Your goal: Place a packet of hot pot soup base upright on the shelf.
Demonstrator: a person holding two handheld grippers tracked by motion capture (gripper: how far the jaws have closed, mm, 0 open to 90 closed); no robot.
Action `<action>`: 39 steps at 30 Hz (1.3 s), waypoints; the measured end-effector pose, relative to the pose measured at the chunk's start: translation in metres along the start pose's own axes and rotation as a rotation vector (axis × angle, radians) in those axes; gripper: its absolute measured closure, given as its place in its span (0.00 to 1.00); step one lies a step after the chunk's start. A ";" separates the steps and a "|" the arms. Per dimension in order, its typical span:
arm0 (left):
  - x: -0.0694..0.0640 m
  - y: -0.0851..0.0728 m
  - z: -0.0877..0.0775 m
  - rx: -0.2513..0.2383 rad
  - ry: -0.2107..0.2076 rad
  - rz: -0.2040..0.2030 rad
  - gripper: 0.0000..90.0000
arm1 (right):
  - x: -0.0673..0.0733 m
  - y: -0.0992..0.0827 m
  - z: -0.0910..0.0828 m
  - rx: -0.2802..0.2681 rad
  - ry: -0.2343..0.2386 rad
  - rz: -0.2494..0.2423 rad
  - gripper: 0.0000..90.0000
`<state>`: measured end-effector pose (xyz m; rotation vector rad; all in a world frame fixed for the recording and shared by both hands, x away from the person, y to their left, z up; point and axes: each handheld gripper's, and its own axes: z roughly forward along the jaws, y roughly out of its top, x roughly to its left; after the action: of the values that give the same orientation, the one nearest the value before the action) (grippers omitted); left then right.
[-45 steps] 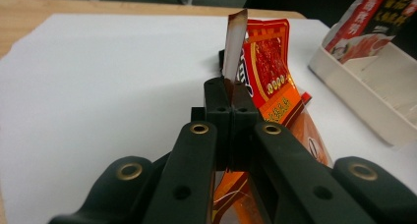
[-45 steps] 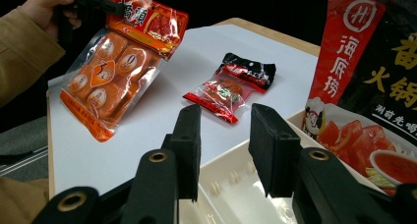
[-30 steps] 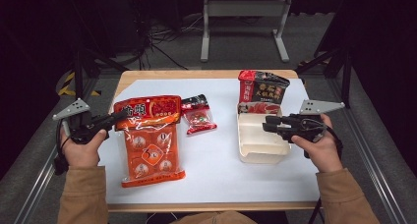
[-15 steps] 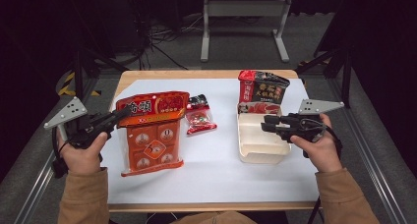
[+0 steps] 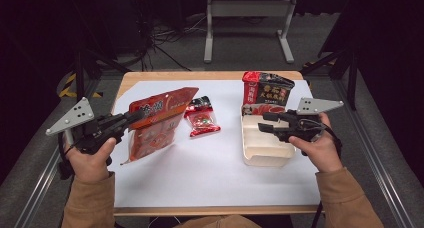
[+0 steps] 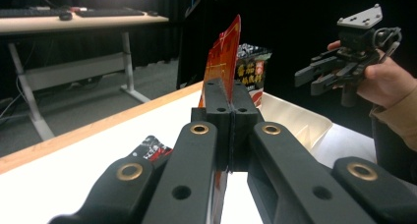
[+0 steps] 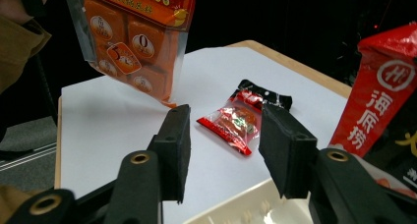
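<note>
Sleeves of tan cloth come in at the near edge of the bench, whose top is covered by a white sheet. The landmark here is the white tray, an open shallow container lying on the sheet toward the right side.

Directly over the tray's near-right part hovers the right hand-held gripper, held in the person's right hand; its jaws stand apart with nothing between them, and in the right gripper view the tray's rim shows just below them.

Well to the left of the tray, the left hand-held gripper is clamped shut on the upper edge of an orange-red snack bag, the person's left hand around its handle. The bag is lifted and tilted, its lower end close to the sheet; whether it touches cannot be told. In the left gripper view the bag's edge rises between the closed jaws.

Between that bag and the tray, nearer the bag, a small red-and-black sachet lies flat on the sheet.

Just beyond the tray's far edge stands a red-and-black pouch printed with Chinese characters, upright and close against the tray.
</note>
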<state>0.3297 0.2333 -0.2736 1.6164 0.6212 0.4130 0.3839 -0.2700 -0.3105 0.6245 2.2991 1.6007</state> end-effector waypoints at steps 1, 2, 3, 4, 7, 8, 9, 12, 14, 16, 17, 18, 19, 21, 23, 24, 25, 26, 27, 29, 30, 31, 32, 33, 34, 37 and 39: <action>0.000 0.001 0.000 -0.007 0.000 0.001 1.00 | 0.000 0.001 0.002 -0.005 -0.003 -0.005 0.59; -0.001 0.001 -0.001 -0.012 -0.002 0.000 1.00 | 0.000 0.003 0.004 -0.009 -0.001 -0.008 0.58; -0.001 0.002 -0.001 -0.011 -0.007 0.001 1.00 | 0.000 0.004 0.006 -0.013 -0.001 -0.015 0.57; -0.002 0.002 0.000 -0.020 -0.008 -0.003 1.00 | 0.001 0.006 0.008 -0.018 0.001 -0.019 0.56; -0.005 0.004 0.003 -0.019 -0.028 0.006 1.00 | 0.004 0.011 0.014 -0.019 0.014 -0.028 0.55; -0.007 0.005 0.005 -0.019 -0.036 0.008 1.00 | 0.005 0.012 0.016 -0.018 0.018 -0.030 0.54; -0.009 0.006 0.007 -0.015 -0.046 0.012 1.00 | 0.006 0.014 0.019 -0.021 0.026 -0.031 0.53; -0.012 0.007 0.013 -0.006 -0.082 0.017 1.00 | 0.010 0.017 0.025 -0.023 0.037 -0.035 0.50; -0.015 0.008 0.018 -0.001 -0.098 0.021 1.00 | 0.013 0.019 0.031 -0.024 0.047 -0.040 0.48; -0.017 0.008 0.022 0.000 -0.112 0.025 1.00 | 0.015 0.020 0.035 -0.039 0.053 -0.043 0.47; -0.019 0.009 0.024 0.001 -0.121 0.026 1.00 | 0.015 0.020 0.037 -0.045 0.055 -0.043 0.47; -0.020 0.010 0.026 0.000 -0.125 0.029 1.00 | 0.016 0.021 0.039 -0.050 0.057 -0.044 0.46; -0.020 0.011 0.027 -0.002 -0.127 0.033 1.00 | 0.016 0.021 0.041 -0.053 0.059 -0.047 0.45; -0.022 0.013 0.032 -0.004 -0.135 0.040 1.00 | 0.016 0.022 0.043 -0.053 0.058 -0.050 0.45; -0.023 0.015 0.037 -0.011 -0.144 0.045 1.00 | 0.016 0.023 0.046 -0.050 0.058 -0.052 0.44; -0.023 0.016 0.039 -0.015 -0.146 0.046 1.00 | 0.016 0.024 0.047 -0.049 0.056 -0.054 0.44; -0.023 0.016 0.041 -0.018 -0.153 0.044 1.00 | 0.016 0.024 0.048 -0.050 0.057 -0.054 0.43; -0.024 0.017 0.043 -0.023 -0.160 0.046 1.00 | 0.016 0.025 0.049 -0.051 0.055 -0.055 0.42; -0.025 0.018 0.045 -0.025 -0.163 0.043 1.00 | 0.016 0.026 0.050 -0.052 0.053 -0.058 0.41; -0.026 0.020 0.048 -0.032 -0.174 0.048 1.00 | 0.014 0.027 0.052 -0.054 0.048 -0.059 0.40; -0.028 0.020 0.051 -0.037 -0.181 0.046 1.00 | 0.014 0.028 0.052 -0.056 0.047 -0.058 0.39; -0.028 0.021 0.052 -0.041 -0.187 0.047 1.00 | 0.013 0.028 0.054 -0.061 0.047 -0.054 0.37; -0.030 0.022 0.054 -0.044 -0.193 0.052 1.00 | 0.012 0.029 0.054 -0.065 0.049 -0.053 0.36; -0.031 0.023 0.055 -0.047 -0.200 0.052 1.00 | 0.012 0.029 0.056 -0.073 0.057 -0.049 0.35; -0.031 0.023 0.055 -0.047 -0.200 0.052 1.00 | 0.012 0.029 0.057 -0.080 0.066 -0.049 0.34; -0.035 0.024 0.059 -0.054 -0.225 0.057 1.00 | 0.014 0.029 0.061 -0.092 0.104 -0.058 0.32; -0.038 0.024 0.061 -0.051 -0.234 0.063 1.00 | 0.016 0.030 0.063 -0.100 0.122 -0.070 0.32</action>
<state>0.3398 0.1609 -0.2553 1.6094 0.3807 0.2784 0.4042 -0.2019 -0.3047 0.4285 2.2805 1.7528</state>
